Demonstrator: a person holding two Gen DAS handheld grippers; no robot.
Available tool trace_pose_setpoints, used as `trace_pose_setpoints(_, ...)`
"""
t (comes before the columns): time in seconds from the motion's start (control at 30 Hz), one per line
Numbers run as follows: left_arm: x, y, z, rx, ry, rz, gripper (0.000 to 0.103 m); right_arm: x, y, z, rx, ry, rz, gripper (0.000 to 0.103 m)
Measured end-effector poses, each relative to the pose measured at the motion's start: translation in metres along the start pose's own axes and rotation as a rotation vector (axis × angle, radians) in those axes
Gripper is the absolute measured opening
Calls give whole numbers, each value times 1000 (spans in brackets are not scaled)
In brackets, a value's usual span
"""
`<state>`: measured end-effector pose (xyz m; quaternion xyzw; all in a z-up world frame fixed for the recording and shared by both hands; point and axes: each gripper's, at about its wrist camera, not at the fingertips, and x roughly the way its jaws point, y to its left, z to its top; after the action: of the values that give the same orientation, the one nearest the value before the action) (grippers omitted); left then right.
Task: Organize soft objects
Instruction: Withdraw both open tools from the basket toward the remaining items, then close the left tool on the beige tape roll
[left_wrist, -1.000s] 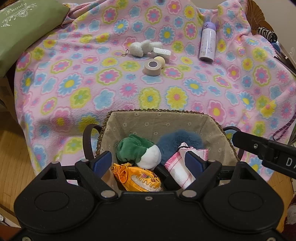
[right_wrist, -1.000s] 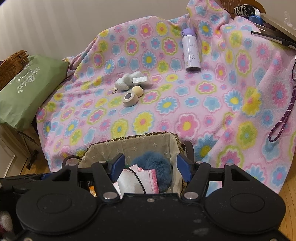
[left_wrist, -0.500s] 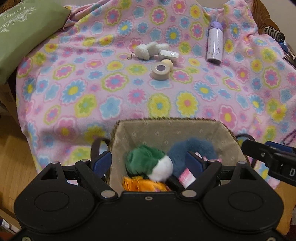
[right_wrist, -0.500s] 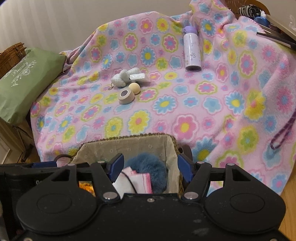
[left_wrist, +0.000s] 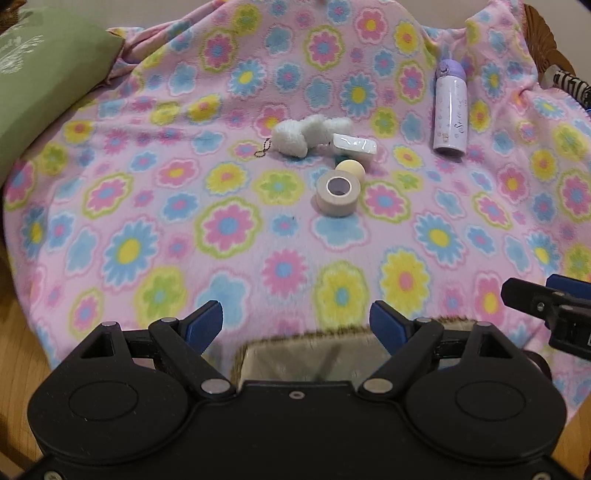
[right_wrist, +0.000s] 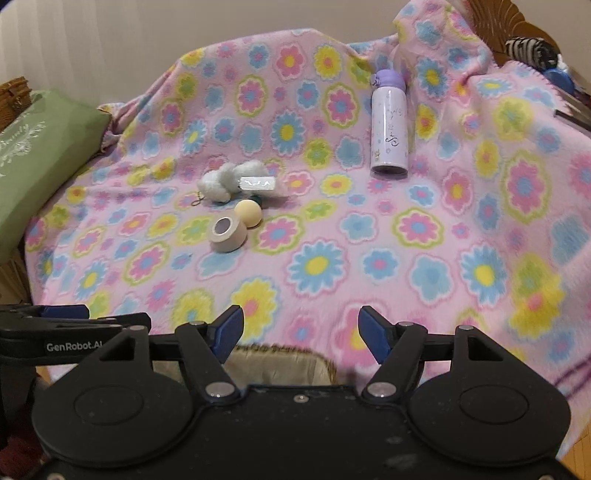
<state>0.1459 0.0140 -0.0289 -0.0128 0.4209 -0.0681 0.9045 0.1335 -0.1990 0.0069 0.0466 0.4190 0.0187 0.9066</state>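
Left wrist view puts the white plush toy (left_wrist: 301, 138) near the middle of the flowered blanket (left_wrist: 229, 225), at about twelve o'clock from the tongs and well apart from them. It looks like the one soft thing not yet gathered, with a small bead chain trailing from its nine o'clock side. A flat white packet (left_wrist: 355, 146) leans against it at three o'clock; just below, at five o'clock, sit a pale yellow ball (left_wrist: 351, 169) and a roll of beige tape (left_wrist: 337, 192), touching each other. These are probably hard things left out on purpose.

The lined basket (left_wrist: 314, 360) shows only its rim and back wall at six o'clock, close under both tools, likely kept near so that each soft thing has a short way to go.

The left tongs (left_wrist: 295, 319) stand well open with nothing between the blue pads. The right tongs (right_wrist: 301, 326) are also empty and their jaws are opening, as if readied for the plush.

A lilac bottle (right_wrist: 389, 125) stands upright at two o'clock from the plush, well apart. The blanket drapes over what may be a table or a bed; I cannot tell which. A green cushion (right_wrist: 40, 147) lies at nine o'clock, a plain pale wall (right_wrist: 147, 40) rises behind, and wooden flooring (left_wrist: 22, 354) shows below.
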Motion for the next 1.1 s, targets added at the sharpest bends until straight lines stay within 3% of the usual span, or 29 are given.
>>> trace_pose_setpoints(0.3, 47, -3, 32, 25, -21, -42, 83, 67, -6, 36, 12, 29, -26, 70)
trace_pose_setpoints(0.67, 97, -16, 61, 62, -69, -95, 83, 151, -11, 77, -4, -22, -68, 72)
trace_pose_setpoints(0.9, 117, -11, 66, 20, -31, -98, 83, 195, -16, 97, 13, -56, -75, 72)
trace_pose_setpoints(1.1, 110, -13, 72, 49, -11, -99, 84, 219, -12, 100, -10, -77, -93, 73)
